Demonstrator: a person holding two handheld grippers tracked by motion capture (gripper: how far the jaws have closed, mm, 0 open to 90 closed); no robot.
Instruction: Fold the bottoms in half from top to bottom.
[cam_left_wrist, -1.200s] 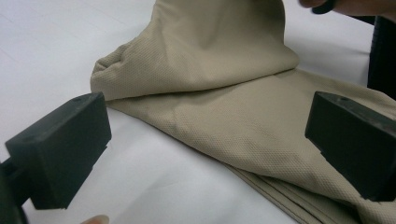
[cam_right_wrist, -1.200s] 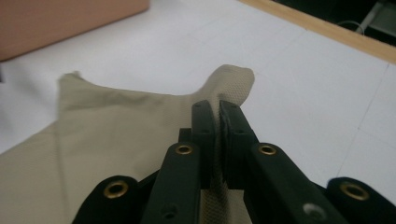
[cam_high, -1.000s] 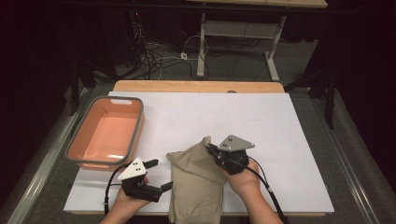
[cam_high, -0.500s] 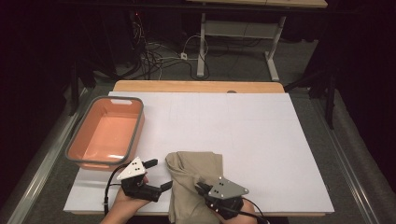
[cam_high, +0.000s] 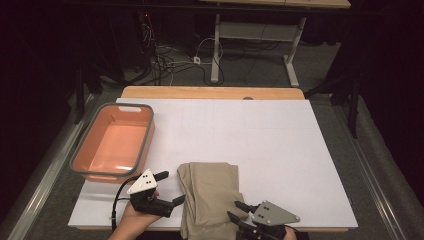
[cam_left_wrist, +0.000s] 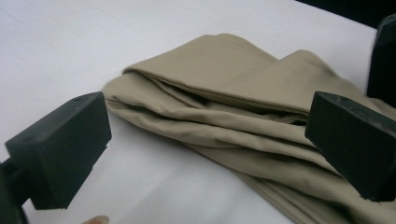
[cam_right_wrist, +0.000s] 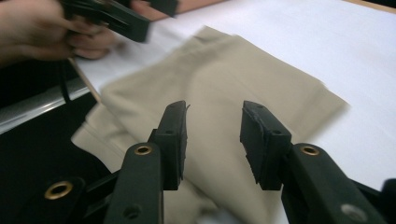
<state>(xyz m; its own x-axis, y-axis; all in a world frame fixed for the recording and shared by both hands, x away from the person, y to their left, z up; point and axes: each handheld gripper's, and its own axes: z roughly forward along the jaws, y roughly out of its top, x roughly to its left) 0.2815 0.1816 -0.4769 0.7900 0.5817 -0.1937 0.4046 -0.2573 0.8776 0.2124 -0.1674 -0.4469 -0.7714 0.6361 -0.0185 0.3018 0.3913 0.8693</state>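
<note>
Khaki folded cloth (cam_high: 210, 192) lies between both hands: the left hand-held gripper (cam_high: 169, 188) waits wide open beside it, while the right hand-held gripper (cam_high: 235, 211), jaws just parting, hovers empty over its near end.

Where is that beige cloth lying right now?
In the high view, the folded beige cloth lies at the white table's near edge, between the left gripper and right gripper.

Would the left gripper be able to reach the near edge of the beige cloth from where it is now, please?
Probably yes. The left gripper sits just left of the beige cloth with its jaws wide open and facing the folds. Bare white table lies between them, and the right gripper is at the cloth's other side.
</note>
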